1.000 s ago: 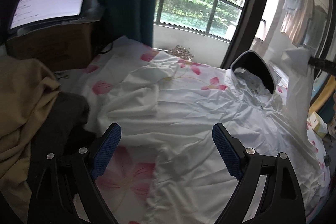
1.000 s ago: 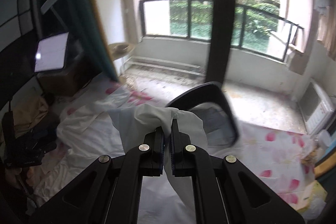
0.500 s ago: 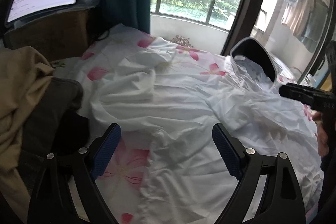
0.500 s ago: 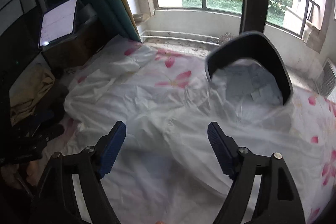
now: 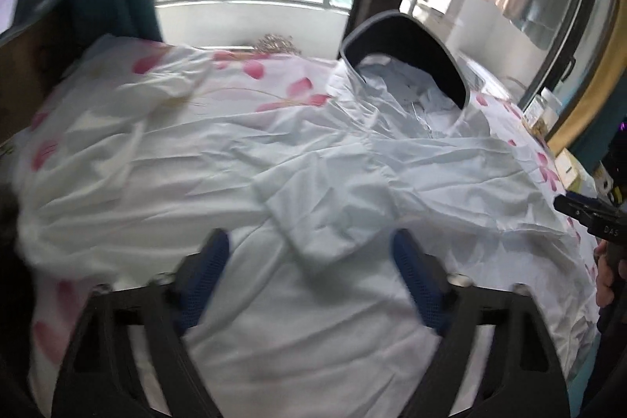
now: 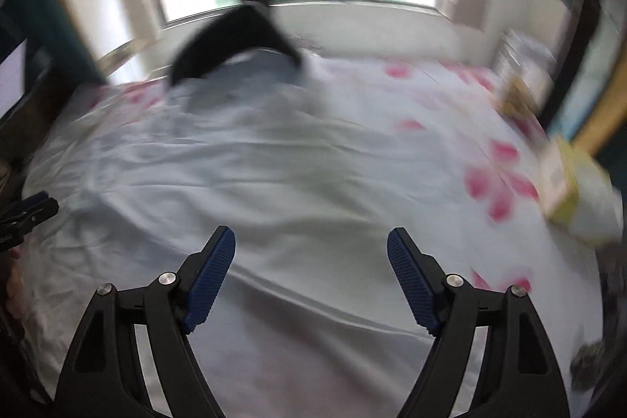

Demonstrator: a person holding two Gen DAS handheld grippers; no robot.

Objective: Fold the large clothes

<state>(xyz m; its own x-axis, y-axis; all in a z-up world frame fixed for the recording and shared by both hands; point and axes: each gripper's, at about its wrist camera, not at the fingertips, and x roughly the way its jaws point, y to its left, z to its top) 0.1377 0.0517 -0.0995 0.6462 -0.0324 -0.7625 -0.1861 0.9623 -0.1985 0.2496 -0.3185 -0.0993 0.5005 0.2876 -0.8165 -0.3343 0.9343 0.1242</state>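
A white hooded jacket [image 5: 352, 190] lies spread face up across a bed dressed in a floral sheet [image 5: 243, 73], its dark-lined hood [image 5: 407, 38] pointing toward the balcony window. At left, the left tool [image 5: 311, 277] hovers low over the garment's middle with its blue pads set wide and nothing between them, seemingly lined up on a sleeve [image 5: 325, 222] that rests folded across the chest. At right, the right tool [image 6: 311, 275] is likewise spread wide and empty above the jacket's lower body [image 6: 274, 183], the bare sheet [image 6: 490, 179] and a yellow box [image 6: 564, 179] lying off to its right side; heavy blur in that view suggests the hand is swinging. The flat layout looks deliberate, giving both tools clean fabric edges to pinch for the next fold. A second ago the right tool was clamped on a sleeve and holding it high over the bed; half a second ago it had already let go. The sleeve now sits on the torso, and the left tool has closed in from the bed's left side toward the jacket's centre.
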